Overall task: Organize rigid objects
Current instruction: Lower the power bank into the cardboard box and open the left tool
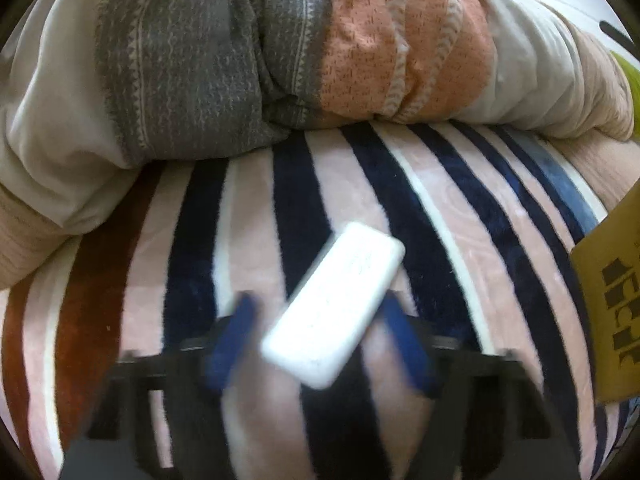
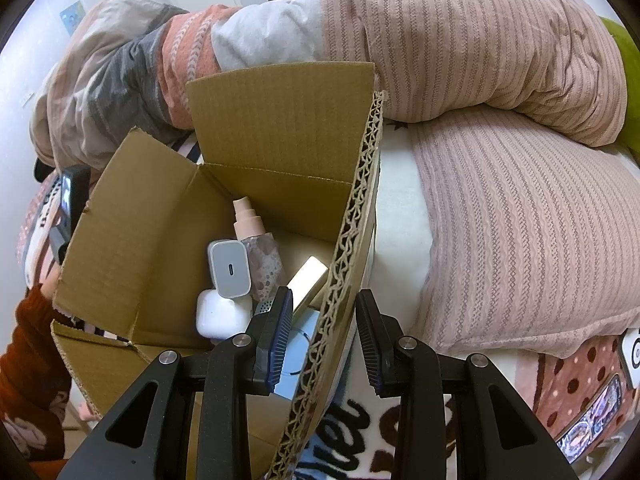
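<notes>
My left gripper (image 1: 320, 332) straddles the white slab (image 1: 334, 306) on the striped blanket (image 1: 460, 240), jaws apart and not yet touching it; its long axis runs from 7 to 1 o'clock (blurred). My right gripper (image 2: 322, 332) gapes astride the cardboard box's (image 2: 132, 248) near wall, so left is nearer.

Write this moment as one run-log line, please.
left tongs: open around white bar | right tongs: open, straddling box flap | box: partly filled
</notes>
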### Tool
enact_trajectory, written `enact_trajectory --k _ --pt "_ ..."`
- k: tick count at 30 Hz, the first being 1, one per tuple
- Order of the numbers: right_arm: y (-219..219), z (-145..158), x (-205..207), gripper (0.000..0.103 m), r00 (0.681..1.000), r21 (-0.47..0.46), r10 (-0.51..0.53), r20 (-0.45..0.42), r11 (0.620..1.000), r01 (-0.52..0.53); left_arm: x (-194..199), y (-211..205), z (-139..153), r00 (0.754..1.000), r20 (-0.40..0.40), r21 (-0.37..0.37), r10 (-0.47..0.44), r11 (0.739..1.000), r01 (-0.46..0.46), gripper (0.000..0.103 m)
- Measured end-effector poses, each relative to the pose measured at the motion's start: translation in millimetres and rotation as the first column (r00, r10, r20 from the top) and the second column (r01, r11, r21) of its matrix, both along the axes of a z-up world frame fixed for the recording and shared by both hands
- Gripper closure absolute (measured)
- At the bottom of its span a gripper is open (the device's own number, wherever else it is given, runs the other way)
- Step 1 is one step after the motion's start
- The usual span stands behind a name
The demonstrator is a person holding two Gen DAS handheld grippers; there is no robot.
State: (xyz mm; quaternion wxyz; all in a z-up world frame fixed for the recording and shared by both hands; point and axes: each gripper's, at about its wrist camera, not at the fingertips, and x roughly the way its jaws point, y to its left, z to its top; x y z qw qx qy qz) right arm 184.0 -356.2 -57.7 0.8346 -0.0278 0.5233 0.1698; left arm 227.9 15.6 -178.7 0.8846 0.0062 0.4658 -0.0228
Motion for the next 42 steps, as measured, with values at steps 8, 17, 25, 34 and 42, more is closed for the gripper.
enact_trajectory --k 8,17,25,34,42 --pt "0 -1 2 0.074 1.000 0.003 0.003 0.001 1.000 -0.003 -30 -21 42 0.994 0.062 0.003 -0.088 0.996 0.088 0.071" --pt "-2 0 0 0.074 1.000 0.012 0.000 0.003 1.000 -0.001 -73 -79 152 0.946 0.234 -0.026 -0.226 0.971 0.239 0.071" --pt "-4 0 0 0.073 1.000 0.016 -0.002 0.004 1.000 0.002 -78 -171 180 0.901 0.177 -0.128 -0.395 0.899 0.419 0.071" --pt "-5 1 0 0.073 1.000 0.018 -0.002 0.006 1.000 0.002 -60 -225 151 0.882 0.020 -0.183 -0.471 0.866 0.466 0.071" --pt "-3 2 -2 0.070 1.000 0.026 -0.001 0.011 1.000 0.001 -69 -225 148 0.878 0.023 -0.168 -0.478 0.864 0.474 0.055"
